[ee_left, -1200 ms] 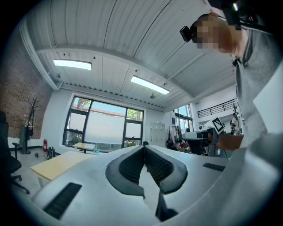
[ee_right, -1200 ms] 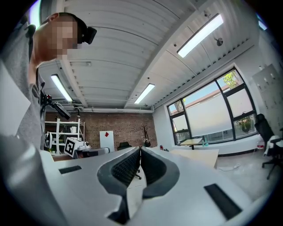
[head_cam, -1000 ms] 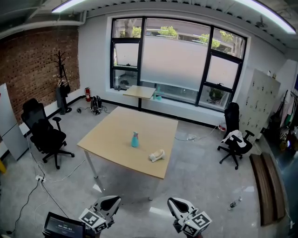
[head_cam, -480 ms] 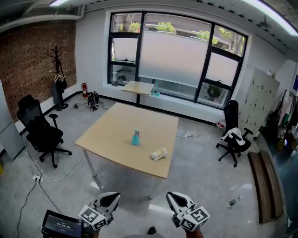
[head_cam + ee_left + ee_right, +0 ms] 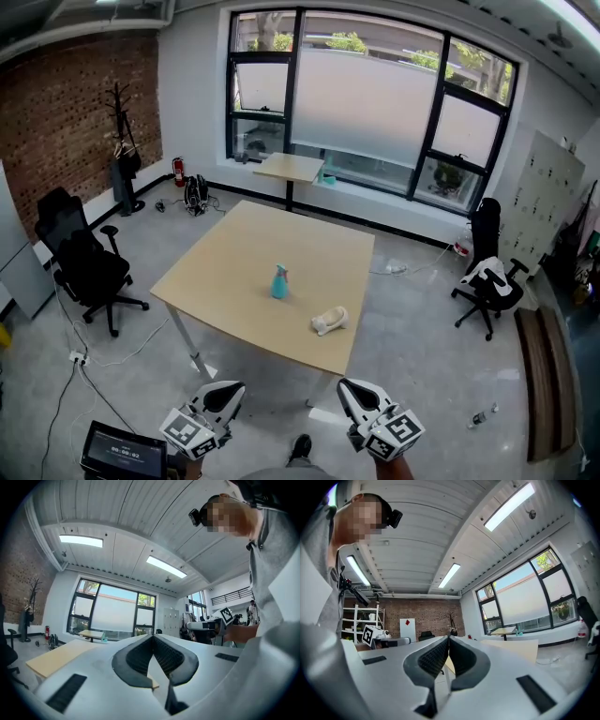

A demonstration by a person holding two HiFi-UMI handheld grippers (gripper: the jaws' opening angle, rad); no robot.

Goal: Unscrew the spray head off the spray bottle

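Table [image 5: 230,267], spray bottle [image 5: 279,282] nearer than before

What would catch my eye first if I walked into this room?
The square light-wood table standing alone mid-room, with a small teal spray bottle upright near its centre and a cream-coloured object lying on it toward the near right edge. Nearest the camera, the white left gripper and right gripper point toward it, both shut and empty.

You are wearing a grey top [image 5: 277,588] and a black head camera [image 5: 197,516]. At the bottom of the frame, your white left gripper [image 5: 228,392] and right gripper [image 5: 351,391] are each bearing 1 black-and-white marker cube [image 5: 188,434].
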